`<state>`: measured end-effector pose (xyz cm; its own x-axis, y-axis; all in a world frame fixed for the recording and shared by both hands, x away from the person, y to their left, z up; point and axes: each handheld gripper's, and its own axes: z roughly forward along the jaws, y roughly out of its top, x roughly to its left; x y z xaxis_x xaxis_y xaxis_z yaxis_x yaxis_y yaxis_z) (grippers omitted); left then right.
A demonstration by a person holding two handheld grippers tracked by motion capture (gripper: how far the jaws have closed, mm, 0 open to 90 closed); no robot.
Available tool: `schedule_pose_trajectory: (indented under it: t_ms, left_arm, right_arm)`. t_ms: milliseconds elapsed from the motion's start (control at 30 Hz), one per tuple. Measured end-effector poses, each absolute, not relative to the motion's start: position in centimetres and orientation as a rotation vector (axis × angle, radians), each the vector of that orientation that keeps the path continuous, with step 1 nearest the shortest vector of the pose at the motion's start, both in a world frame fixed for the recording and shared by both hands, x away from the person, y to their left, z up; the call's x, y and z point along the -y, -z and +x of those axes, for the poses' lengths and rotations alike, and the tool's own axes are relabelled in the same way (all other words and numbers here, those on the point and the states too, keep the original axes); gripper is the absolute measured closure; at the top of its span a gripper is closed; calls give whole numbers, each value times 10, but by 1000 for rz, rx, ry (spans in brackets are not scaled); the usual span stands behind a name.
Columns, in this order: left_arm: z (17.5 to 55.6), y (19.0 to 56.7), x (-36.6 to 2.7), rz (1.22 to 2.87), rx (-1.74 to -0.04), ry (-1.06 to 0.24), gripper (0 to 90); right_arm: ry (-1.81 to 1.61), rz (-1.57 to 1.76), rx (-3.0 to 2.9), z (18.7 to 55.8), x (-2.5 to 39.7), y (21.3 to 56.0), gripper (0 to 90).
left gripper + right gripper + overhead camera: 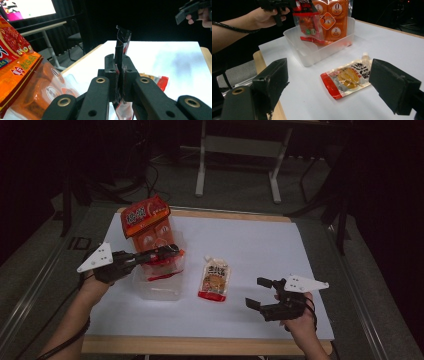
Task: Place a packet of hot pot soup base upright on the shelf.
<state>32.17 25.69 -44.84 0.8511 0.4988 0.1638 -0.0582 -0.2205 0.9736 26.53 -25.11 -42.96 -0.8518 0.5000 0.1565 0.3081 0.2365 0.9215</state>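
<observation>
High view, read from left to right: the left gripper (167,251) is clamped on the top edge of a small red sachet (162,261) and holds it over the clear plastic bin (159,289), where a tall orange multipack (150,226) already leans against the far wall. To the right of the bin a red-and-yellow spouted pouch (215,279) lies flat on the white table (260,245), and farther right the right gripper (264,293) hangs with its jaws spread and nothing between them. As I judge it, the sachet is pinched by a thin strip of film, as the left gripper view suggests with the sachet's dark edge (119,53) sandwiched between the closed jaws, so it could slip free or swing before it is low enough and fall across the rim instead of inside. Let go too near the multipack, it could nudge that upright pack over or get wedged against it. The bin is light and might slide if the pack is bumped. The spouted pouch lies flat, so a grab from above could skid off its slick face. Legible print is scant: the right gripper view shows "0" and a large "3" with "L" in circles on the multipack (332,18); the pouch (348,77) bears East Asian characters too small to read.
</observation>
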Motion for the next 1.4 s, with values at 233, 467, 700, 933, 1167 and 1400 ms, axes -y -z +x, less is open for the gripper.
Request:
schedule_pose_trajectory:
  t_ms: [233, 467, 700, 933, 1167, 1400]
  left_arm:
    - [320, 452, -267, 1707, -325, -497, 868]
    - [316, 452, -280, 1702, -305, -454, 867]
    - [316, 450, -277, 1732, -289, -459, 866]
    - [319, 452, -272, 1808, -291, -458, 866]
    - [319, 463, -253, 1938, -255, -506, 862]
    - [322, 471, -255, 1911, -322, -483, 833]
  right_arm:
    - [-1681, 771, -2330, 265, 250, 430, 156]
    - [-1689, 784, -2328, 267, 252, 429, 157]
    - [-1705, 797, -2335, 268, 250, 430, 159]
    - [-1705, 808, -2341, 269, 251, 431, 160]
    - [-1709, 815, -2342, 269, 251, 432, 160]
    - [-1697, 811, -2346, 269, 251, 432, 160]
